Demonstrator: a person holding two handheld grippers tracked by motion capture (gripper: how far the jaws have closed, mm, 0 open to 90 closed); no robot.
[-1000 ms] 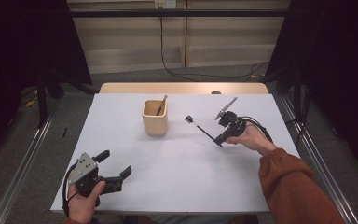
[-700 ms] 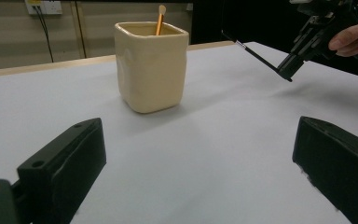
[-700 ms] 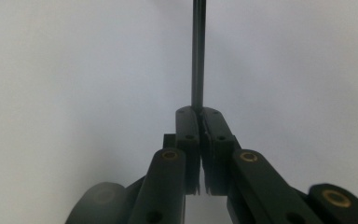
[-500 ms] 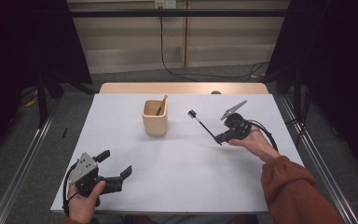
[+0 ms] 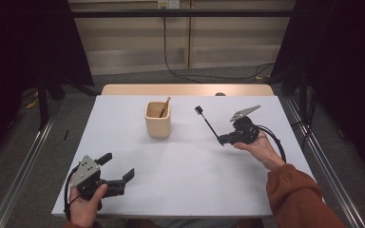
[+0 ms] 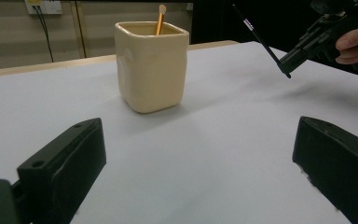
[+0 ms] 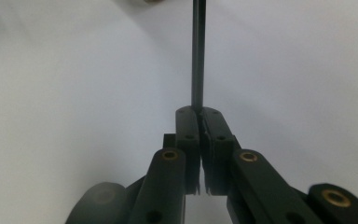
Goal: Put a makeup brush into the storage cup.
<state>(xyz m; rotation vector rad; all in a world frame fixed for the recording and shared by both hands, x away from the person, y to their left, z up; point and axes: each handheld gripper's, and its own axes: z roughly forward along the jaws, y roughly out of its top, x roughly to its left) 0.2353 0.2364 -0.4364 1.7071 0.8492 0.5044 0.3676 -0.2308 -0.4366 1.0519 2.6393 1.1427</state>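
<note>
High view: the right gripper (image 5: 222, 139), fingers clamped on a thin black brush (image 5: 208, 124), has lifted and swung it toward eleven o'clock, nearer the cream square ceramic cup (image 5: 158, 119) on the white counter (image 5: 180, 180). Dropping it in beside the wooden stick (image 5: 164, 107) looks next; the left gripper (image 5: 119, 172) rests wide open, empty.

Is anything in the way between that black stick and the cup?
Nothing visible is. The right gripper is shut on the black stick, held up off the white table. Only bare table lies between its tip and the cup. A wooden stick already leans inside the cup, with room beside it.
</note>
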